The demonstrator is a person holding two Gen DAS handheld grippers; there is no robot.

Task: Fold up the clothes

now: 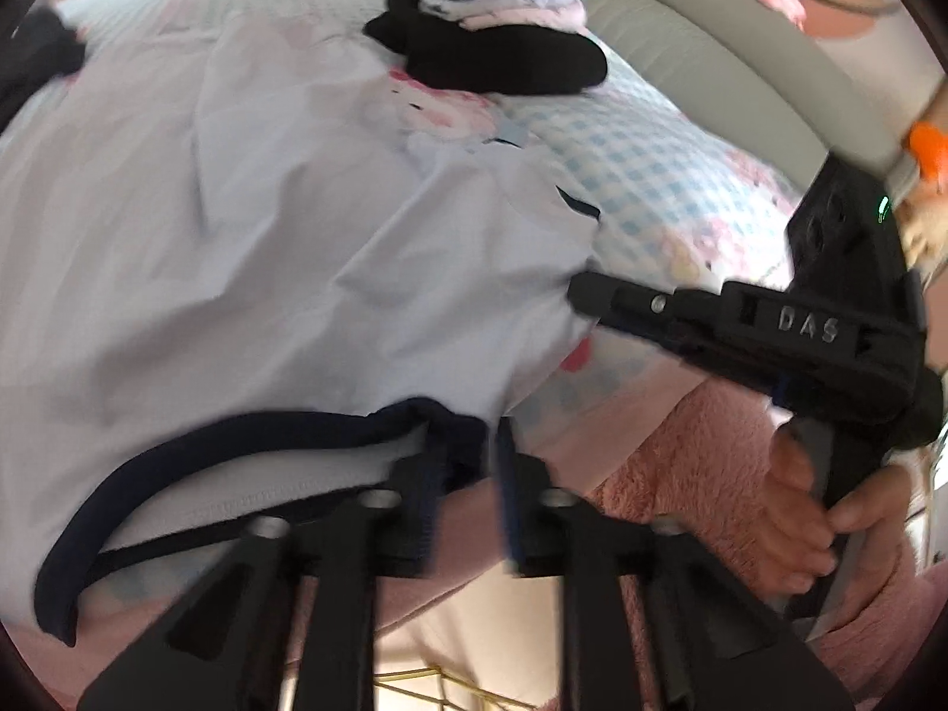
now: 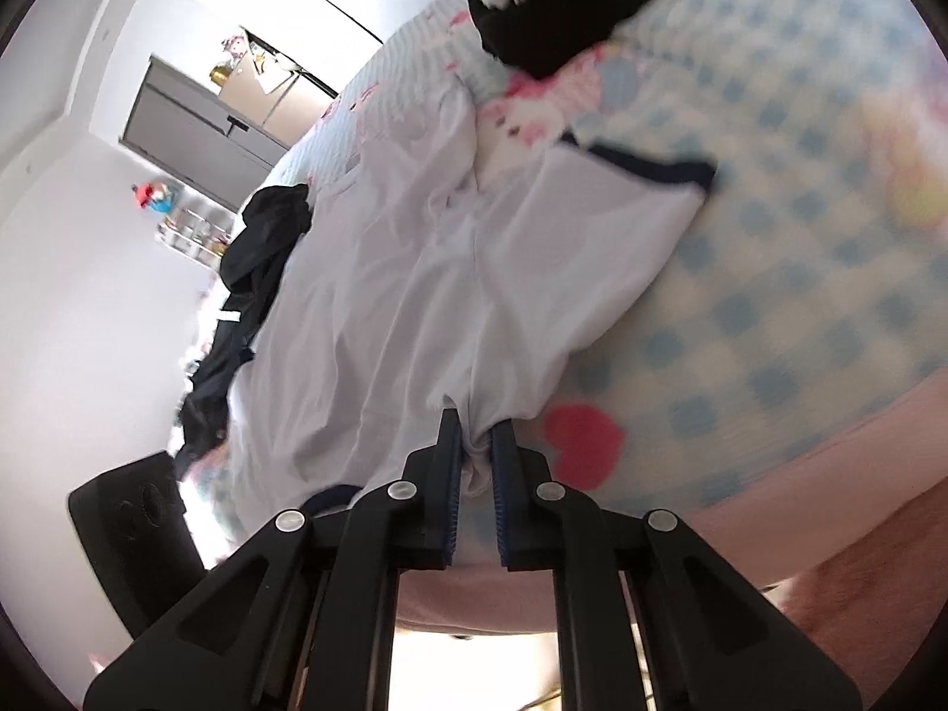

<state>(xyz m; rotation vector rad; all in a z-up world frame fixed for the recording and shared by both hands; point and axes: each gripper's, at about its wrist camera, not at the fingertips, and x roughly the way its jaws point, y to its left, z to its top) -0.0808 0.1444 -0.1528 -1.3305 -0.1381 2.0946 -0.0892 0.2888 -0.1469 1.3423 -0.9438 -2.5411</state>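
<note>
White shirt [image 1: 266, 249] with navy trim lay spread on the bed [image 1: 646, 178], over the blue-check cartoon sheet. My left gripper [image 1: 468, 474] was clamped on the navy collar [image 1: 249, 432] at the near edge; cloth bunched at the left finger, frame blurred there. My right gripper [image 2: 476, 450] was pinched shut on a fold of white fabric at the shirt's near edge, a tuft squeezed between the blue pads [image 2: 502, 474]. In the left view the right gripper [image 1: 583, 290] came in from the right, its tip at the shirt's right edge, my right hand [image 1: 829, 527] around its handle. One navy-edged sleeve [image 2: 628, 189] lay flat toward the check sheet in the right view. Folded pile [image 1: 509, 18] of black, white and striped clothes sat at the far side of the bed, apart from the shirt. Dark garment [image 2: 255, 272] hung off the bed's left edge. Pink fluffy sleeve [image 1: 699, 462] covered my right arm. Red heart print [image 2: 583, 444] was just right of the right gripper.
</note>
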